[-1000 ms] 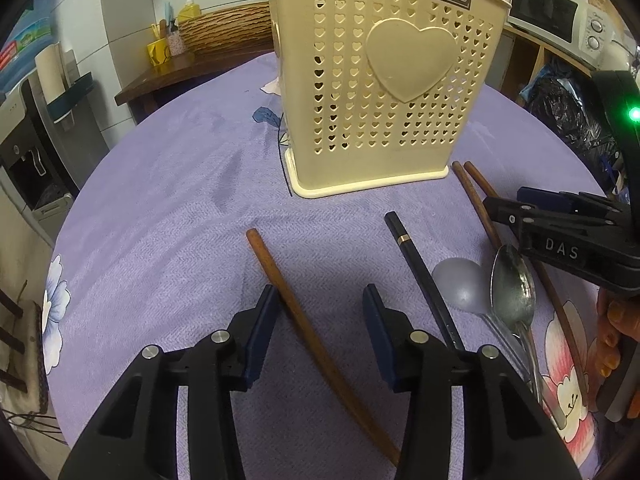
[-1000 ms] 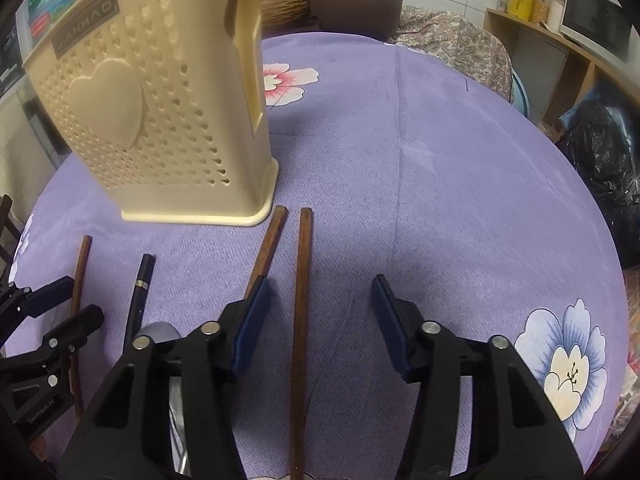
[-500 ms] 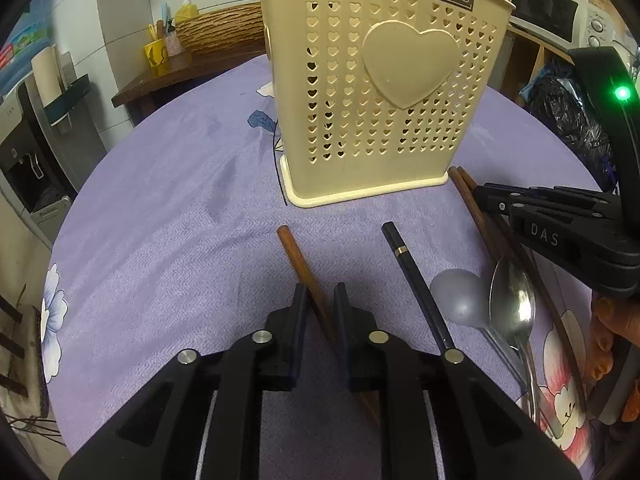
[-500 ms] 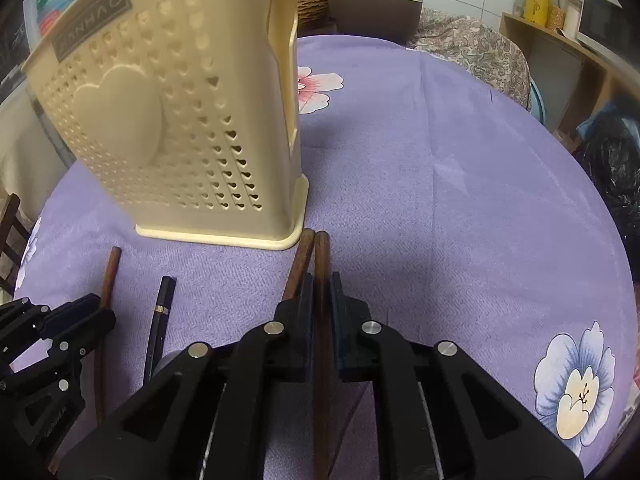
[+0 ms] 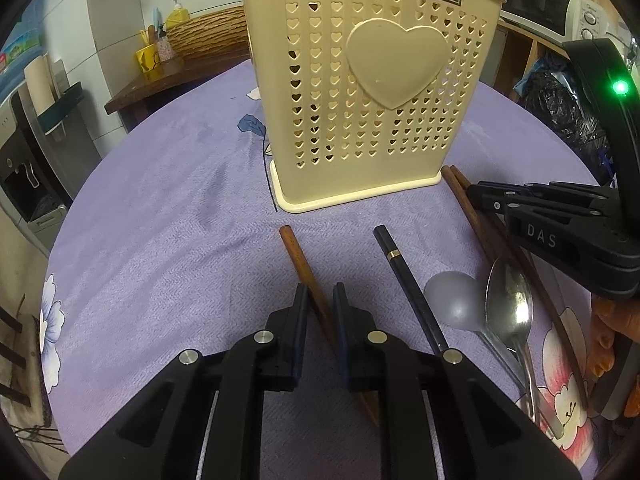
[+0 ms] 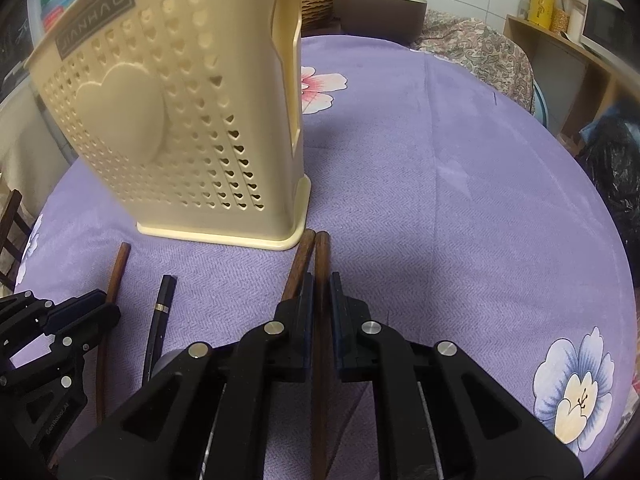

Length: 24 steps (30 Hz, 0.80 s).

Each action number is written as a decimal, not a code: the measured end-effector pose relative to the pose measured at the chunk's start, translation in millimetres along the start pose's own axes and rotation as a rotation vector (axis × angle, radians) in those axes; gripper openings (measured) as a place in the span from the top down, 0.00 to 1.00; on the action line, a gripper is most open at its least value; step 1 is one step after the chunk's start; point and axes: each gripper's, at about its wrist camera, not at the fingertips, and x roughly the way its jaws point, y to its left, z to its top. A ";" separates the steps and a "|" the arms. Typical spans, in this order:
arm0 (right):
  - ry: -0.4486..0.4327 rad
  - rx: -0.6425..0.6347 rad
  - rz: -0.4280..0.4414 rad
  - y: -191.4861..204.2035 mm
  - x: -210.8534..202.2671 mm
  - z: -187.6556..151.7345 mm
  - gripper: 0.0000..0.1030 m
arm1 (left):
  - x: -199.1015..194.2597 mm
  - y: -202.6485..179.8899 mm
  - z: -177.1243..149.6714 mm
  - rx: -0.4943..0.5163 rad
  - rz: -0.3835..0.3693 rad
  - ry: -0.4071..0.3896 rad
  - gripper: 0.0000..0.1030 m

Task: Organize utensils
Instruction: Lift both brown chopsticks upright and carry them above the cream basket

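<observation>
A cream perforated utensil holder (image 5: 368,92) with a heart emblem stands on the purple tablecloth; it also shows in the right wrist view (image 6: 192,128). My left gripper (image 5: 320,300) is shut on a brown wooden chopstick (image 5: 298,258). A black chopstick (image 5: 404,276) lies to its right, then two spoons (image 5: 508,300). My right gripper (image 6: 319,284) is shut on a brown chopstick (image 6: 321,252), with a second brown chopstick (image 6: 300,260) lying just left of it against the left finger. The pair also shows in the left wrist view (image 5: 460,192).
A wooden side table (image 5: 168,76) with a wicker basket and yellow cup stands beyond the table at the back left. A microwave (image 5: 536,4) on shelves is at the back right. A rice cooker (image 6: 376,4) sits behind the table.
Both grippers have closed from open onto their chopsticks and moved forward toward the holder. In the last half second they have shifted only slightly closer.
</observation>
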 end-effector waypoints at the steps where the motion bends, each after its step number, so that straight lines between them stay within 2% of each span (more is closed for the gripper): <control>1: -0.001 0.000 0.001 -0.3 0.0 0.0 0.92 | -0.1 0.1 0.1 -0.001 -0.001 -0.001 0.87; 12: -0.060 0.012 0.037 -6.0 -11.6 0.8 0.92 | -1.6 5.0 -0.9 -0.040 -0.044 -0.017 0.89; 24: -0.168 0.026 0.094 -4.6 -45.7 -6.3 0.92 | -31.1 8.0 -1.0 -0.066 -0.082 -0.095 0.92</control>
